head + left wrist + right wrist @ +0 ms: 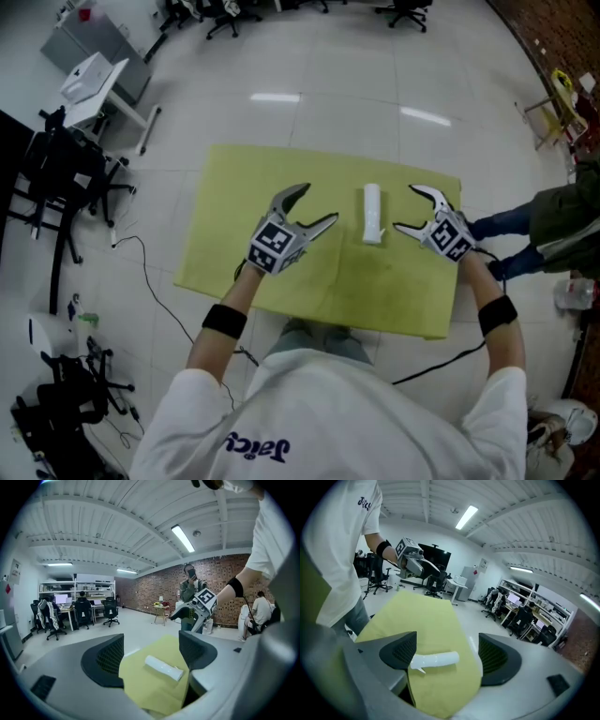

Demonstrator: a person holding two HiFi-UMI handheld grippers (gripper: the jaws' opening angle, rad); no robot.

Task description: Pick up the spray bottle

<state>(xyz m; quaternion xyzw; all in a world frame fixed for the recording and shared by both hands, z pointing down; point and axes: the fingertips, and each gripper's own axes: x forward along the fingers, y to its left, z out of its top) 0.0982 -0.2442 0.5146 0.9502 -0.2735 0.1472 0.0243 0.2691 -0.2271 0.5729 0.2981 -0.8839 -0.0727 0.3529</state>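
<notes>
Your left tongs (317,204) and right tongs (404,207) gape empty, flanking the spray bottle (373,214); only the right gripper view shows its trigger (420,669).

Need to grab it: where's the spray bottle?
Head view: spray bottle lies on the yellow table between left hand-held gripper and right hand-held gripper.

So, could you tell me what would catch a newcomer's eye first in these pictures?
The bright yellow-green table stands out against the pale floor, with a white spray bottle lying on its side in the middle. The left gripper and right gripper flank it, both open and empty.
</notes>
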